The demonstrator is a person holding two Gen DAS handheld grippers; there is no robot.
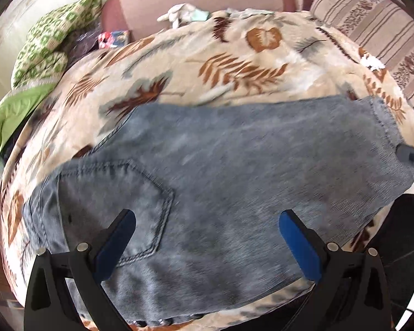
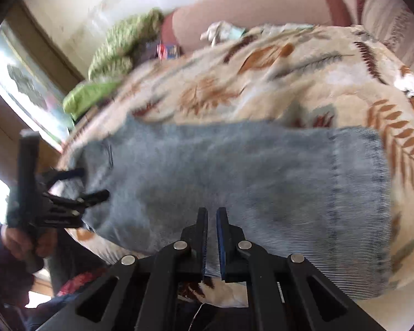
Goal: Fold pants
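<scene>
The jeans (image 1: 220, 182) lie flat on the bed (image 1: 234, 63), over its leaf-print blanket, already doubled leg on leg: waistband and back pocket (image 1: 129, 201) toward the left, hems (image 2: 358, 193) toward the right.

The left hand-held gripper (image 1: 207, 237) hangs over the seat area with its fingers spread wide, holding nothing. The right hand-held gripper (image 2: 212, 237) sits at the near edge of the leg, roughly mid-length; its fingers are nearly pressed together with a thin strip of denim showing in the gap — whether it actually pinches that edge, I cannot tell.

Denim like this should be fairly heavy and soft but with body: it drapes and sags when lifted, yet keeps a crease better than thin cloth. It is not slippery, and the plush blanket under it probably drags, so lifting should work better than sliding. The doubled layers may shear apart if only the top one is caught.

Best holds, I judge, are the thick sewn parts — the waistband on the left, the stitched hems on the right — taking both layers at once, then carrying one end over the other.
</scene>
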